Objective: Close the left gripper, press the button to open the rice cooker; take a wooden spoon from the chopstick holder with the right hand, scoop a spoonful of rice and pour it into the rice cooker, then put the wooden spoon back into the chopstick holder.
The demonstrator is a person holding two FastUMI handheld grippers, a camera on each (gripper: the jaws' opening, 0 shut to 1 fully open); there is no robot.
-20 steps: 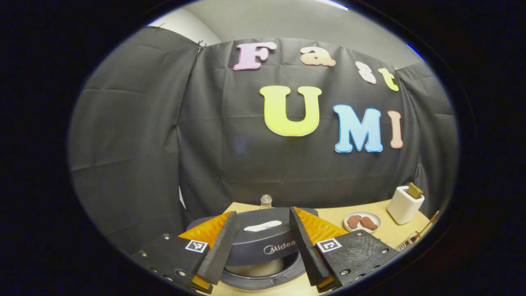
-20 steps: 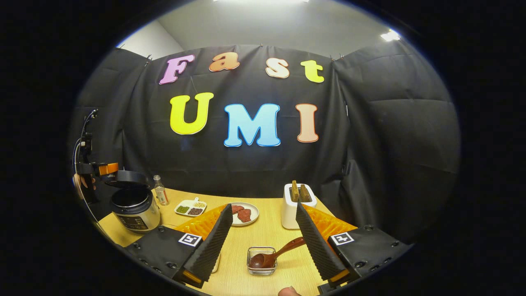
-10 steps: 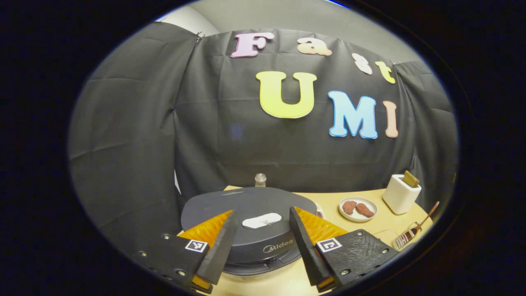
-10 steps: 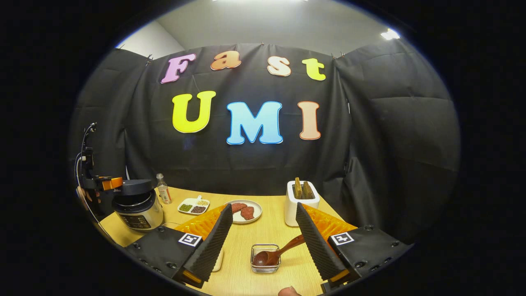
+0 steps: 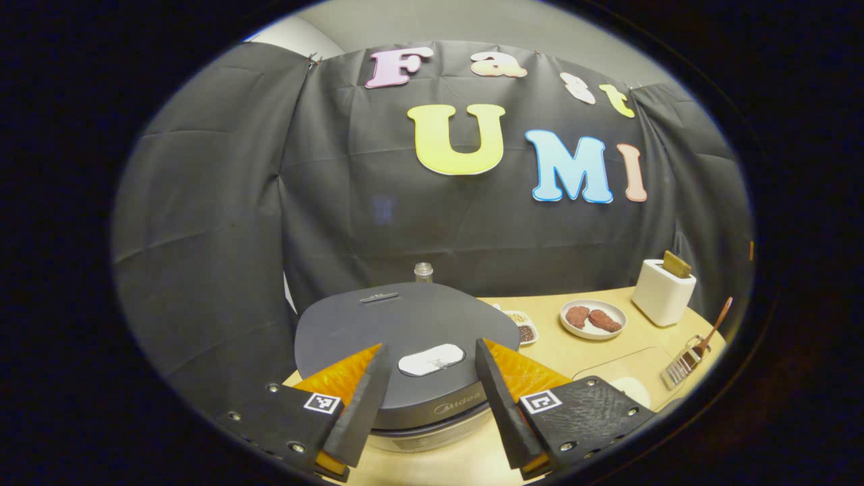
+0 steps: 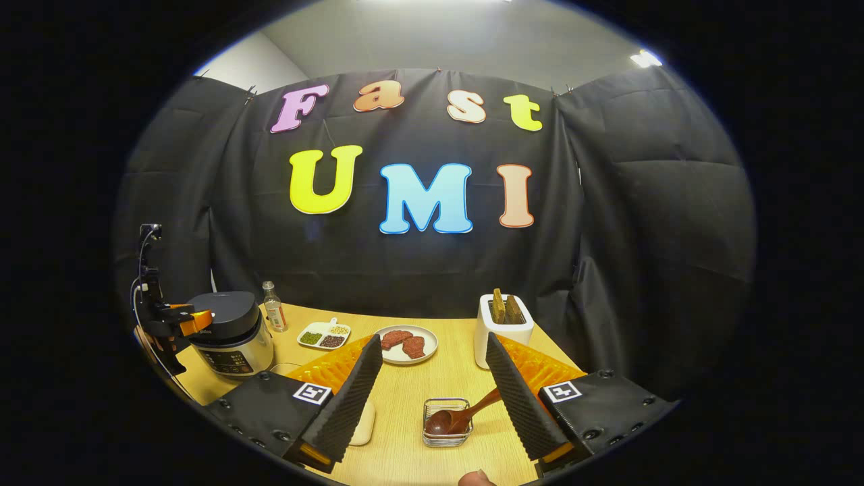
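Rice cooker point(image 5: 405, 337) sits at the table's point(image 6: 432, 385) left end with its lid down, right under the left gripper point(image 5: 430, 401), whose fingers are spread wide and holding nothing, one to each side of the pale lid button point(image 5: 430, 359). The right gripper point(image 6: 432, 398) is released too, hanging over the table's front edge. The wooden spoon point(image 6: 459, 417) rests bowl-down in the wire chopstick holder point(image 6: 447, 424) between its fingers, handle leaning toward the right finger. Farther back are a plate of meat point(image 6: 405, 343), a white toaster point(image 6: 503, 331), a divided dish point(image 6: 322, 335) and a small bottle point(image 6: 273, 307), with bare tabletop in the middle.
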